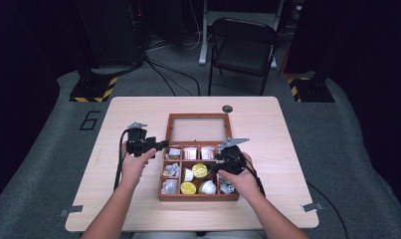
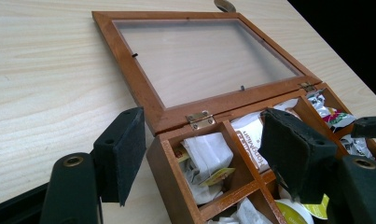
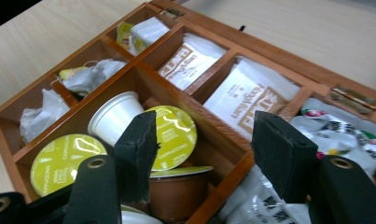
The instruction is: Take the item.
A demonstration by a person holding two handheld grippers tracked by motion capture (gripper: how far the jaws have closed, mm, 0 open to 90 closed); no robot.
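Wooden box (image 2: 171, 172), glossy brown varnish, brass hinges (image 2: 198, 119); matt pale wood-grain table (image 2: 45, 70); paper sachets (image 3: 244, 100).

Your work surface is a pale wood-grain table (image 1: 138, 107) with rounded corners. Resting directly on it, near the middle, you have a brown wooden compartment box (image 1: 198, 196), its glass-paned lid (image 1: 198, 128) folded back flat on the tabletop. A small dark round object (image 1: 227, 108) sits just beyond the lid, close to the far edge.
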